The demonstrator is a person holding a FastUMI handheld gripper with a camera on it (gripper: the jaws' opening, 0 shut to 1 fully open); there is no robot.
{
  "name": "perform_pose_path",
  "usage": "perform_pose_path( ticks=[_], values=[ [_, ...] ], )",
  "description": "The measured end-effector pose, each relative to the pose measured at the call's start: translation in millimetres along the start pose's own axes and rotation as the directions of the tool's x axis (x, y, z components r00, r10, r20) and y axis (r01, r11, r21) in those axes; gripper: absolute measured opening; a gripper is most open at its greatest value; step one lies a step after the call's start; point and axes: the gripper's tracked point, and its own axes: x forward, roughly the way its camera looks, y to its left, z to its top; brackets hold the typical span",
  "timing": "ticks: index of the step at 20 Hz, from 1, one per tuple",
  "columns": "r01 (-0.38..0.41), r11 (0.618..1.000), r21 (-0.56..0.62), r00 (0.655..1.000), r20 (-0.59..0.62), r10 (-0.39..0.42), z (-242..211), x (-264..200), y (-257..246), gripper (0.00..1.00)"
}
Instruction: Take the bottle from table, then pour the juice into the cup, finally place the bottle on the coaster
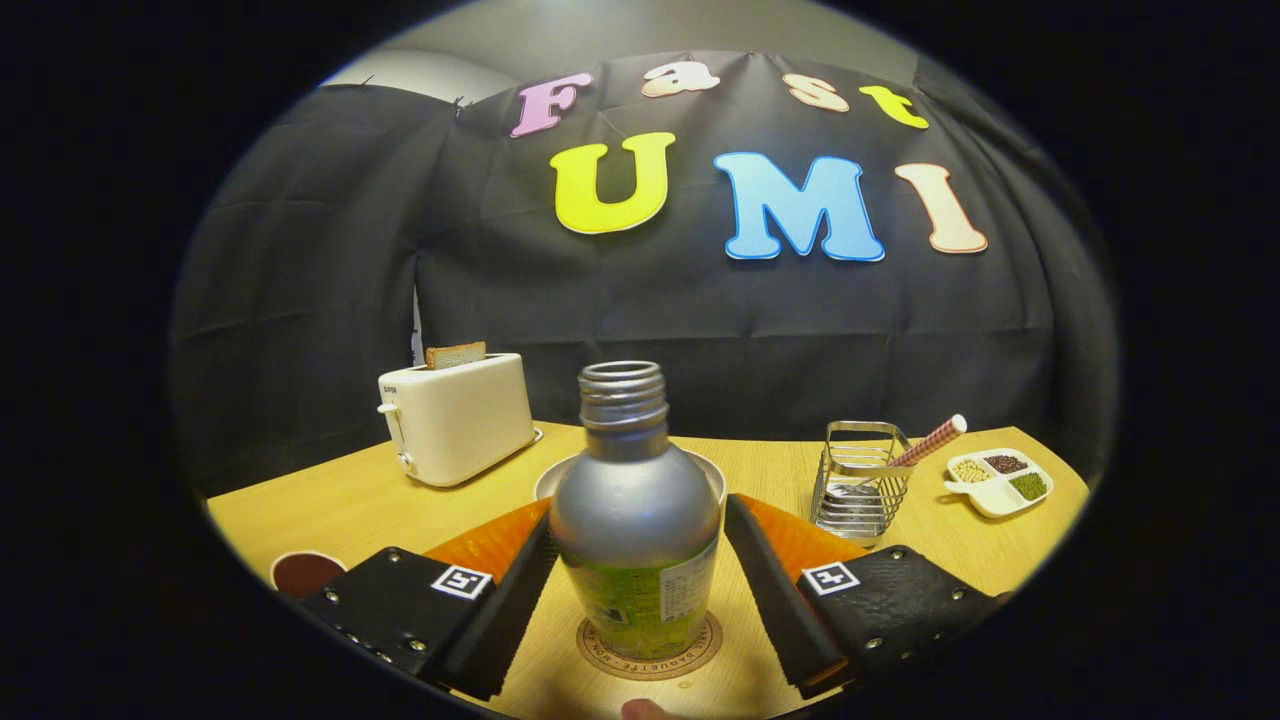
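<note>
A silver bottle [635,510] with a green label and an open threaded neck stands upright on a round brown coaster [650,662]. My gripper [638,515] holds it: both fingers lie against its sides at the widest part, shut on it. Directly behind the bottle stands a white cup [712,475], with just its rim visible on either side. What the cup holds is hidden.
A white toaster [455,420] holding a slice of bread stands back left. A metal wire rack [858,480] with a striped straw [932,440] stands to the right, a divided dish of beans [1000,482] beyond it. A dark red disc [303,572] lies left of the fingers.
</note>
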Motion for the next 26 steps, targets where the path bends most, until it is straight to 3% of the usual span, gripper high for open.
perform_pose_path(
  ticks=[4, 11, 16, 19, 26],
  values=[
    [0.035, 0.999, 0.009, 0.999, 0.037, -0.036, 37.4, -14.2, -4.5, 0.97],
    [0.086, 0.994, 0.073, 0.978, 0.182, -0.098, 171.9, -90.0, -25.3, 0.97],
    [0.221, 0.974, 0.042, 0.951, 0.213, -0.225, 245.2, -152.6, -84.1, 0.97],
    [0.264, 0.964, 0.038, 0.933, 0.242, -0.266, 289.3, -187.9, -108.8, 0.97],
    [0.332, 0.943, 0.01, 0.915, 0.24, -0.324, 333.7, -225.3, -149.7, 0.97]
  ],
)
